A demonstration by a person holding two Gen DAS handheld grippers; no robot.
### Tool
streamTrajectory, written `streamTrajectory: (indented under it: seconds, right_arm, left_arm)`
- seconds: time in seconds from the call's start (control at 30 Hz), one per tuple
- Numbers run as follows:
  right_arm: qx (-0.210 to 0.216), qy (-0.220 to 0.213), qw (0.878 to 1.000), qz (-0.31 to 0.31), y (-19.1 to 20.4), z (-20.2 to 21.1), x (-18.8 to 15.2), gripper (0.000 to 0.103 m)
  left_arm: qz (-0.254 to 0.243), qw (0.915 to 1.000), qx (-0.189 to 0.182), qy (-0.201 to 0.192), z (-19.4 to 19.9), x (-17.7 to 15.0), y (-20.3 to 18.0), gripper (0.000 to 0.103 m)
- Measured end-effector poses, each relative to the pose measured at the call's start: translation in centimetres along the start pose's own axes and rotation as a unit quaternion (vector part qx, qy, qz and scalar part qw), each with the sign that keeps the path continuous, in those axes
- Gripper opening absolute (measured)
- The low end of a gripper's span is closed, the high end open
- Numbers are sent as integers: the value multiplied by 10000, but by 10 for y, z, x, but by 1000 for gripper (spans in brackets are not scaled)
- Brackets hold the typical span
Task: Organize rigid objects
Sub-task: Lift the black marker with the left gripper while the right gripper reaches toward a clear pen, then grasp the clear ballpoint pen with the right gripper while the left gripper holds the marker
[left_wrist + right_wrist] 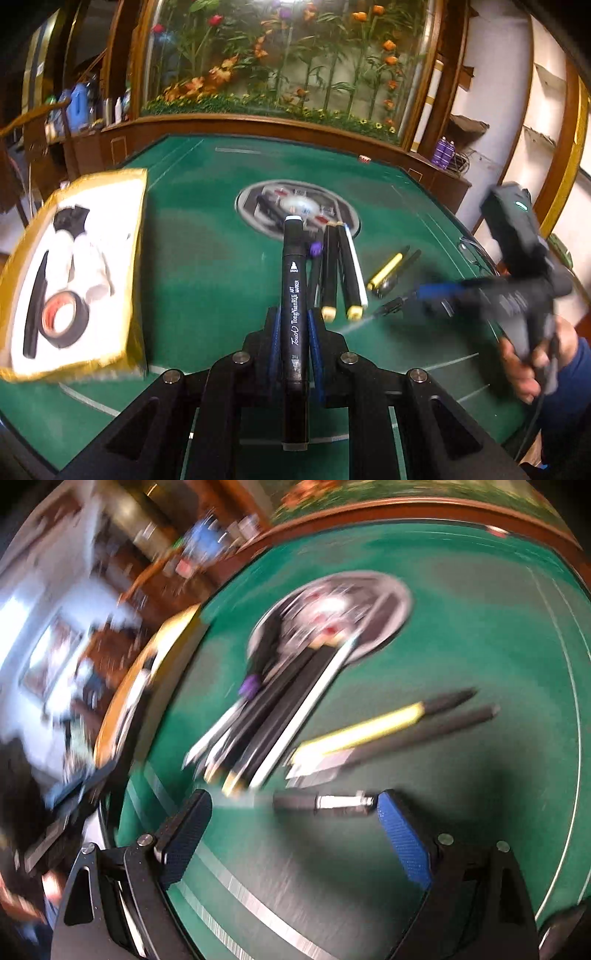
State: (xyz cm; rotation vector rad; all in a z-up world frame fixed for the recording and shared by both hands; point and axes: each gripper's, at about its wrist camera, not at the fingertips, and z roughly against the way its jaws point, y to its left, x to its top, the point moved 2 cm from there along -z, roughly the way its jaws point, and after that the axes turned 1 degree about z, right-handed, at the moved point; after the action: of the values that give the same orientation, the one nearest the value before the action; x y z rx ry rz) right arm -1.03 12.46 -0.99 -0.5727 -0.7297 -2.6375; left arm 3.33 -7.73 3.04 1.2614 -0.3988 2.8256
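My left hand-held gripper (293, 325) is clamped on a long black art marker (294, 295) jutting far forward; it could pivot or slip as I carry it toward the gold-rimmed white tray (136, 236); my right hand-held gripper (295, 812) gapes wide over a small dark metal-tipped pen (321, 802) on the green tabletop (480, 646); blur risks a missed grab

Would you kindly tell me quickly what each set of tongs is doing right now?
Left tongs: closed on a black art marker.
Right tongs: open, holding nothing; a small pen lies on the green table between the tips.
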Motion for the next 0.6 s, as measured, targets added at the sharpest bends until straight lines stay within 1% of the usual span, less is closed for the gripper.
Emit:
streamTrajectory:
  seconds: [0.03,0.07,0.1,0.13,0.17,0.2,0.23,0.3,0.37,0.43,0.5,0.53,0.57,0.6]
  right_arm:
    - [9,148,9994,306,11,1,-10,92]
    - [-83,299,9971,689,22,2,-22,92]
    - [-263,462,9927,1082,34,4,-36,92]
    - [-312,542,9904,1230,39,4,-43,92]
    - [-270,667,9876,1395,44,6,-49,88]
    - [-243,642,9871,1444,46,7,-50,86]
    - [-305,534,9868,1499,47,10,-47,85]
    - [-733,139,9824,1715,49,13,-35,84]
    - [-916,-25,9761,1973,51,9,-20,84]
    - [-1027,-41,9692,2240,54,0,-5,84]
    - [-924,221,9663,2391,55,-17,5,82]
    - [-795,320,9658,2447,56,-25,7,77]
    - [-717,451,9658,2450,56,-29,7,66]
    - [-743,558,9653,2442,56,-33,5,55]
  left_arm:
    - [54,10000,-16,30,1,-4,4,15]
    - [56,10000,-11,60,2,-9,6,15]
    - [38,10000,17,75,3,-13,7,15]
    - [15,10000,52,57,4,-17,8,15]
    - [-16,10000,75,53,4,-20,7,15]
    - [-27,9999,99,57,4,-22,8,15]
    - [-12,9999,106,67,4,-25,7,15]
    - [50,9999,57,133,0,-26,10,15]
    - [84,9998,97,174,0,-29,11,15]
    - [114,9997,113,194,1,-31,12,15]
    - [147,9996,152,181,2,-33,14,15]
    - [156,9996,154,175,3,-33,15,15]
    - [166,9996,165,161,3,-33,15,15]
    - [178,9996,189,150,3,-33,16,15]
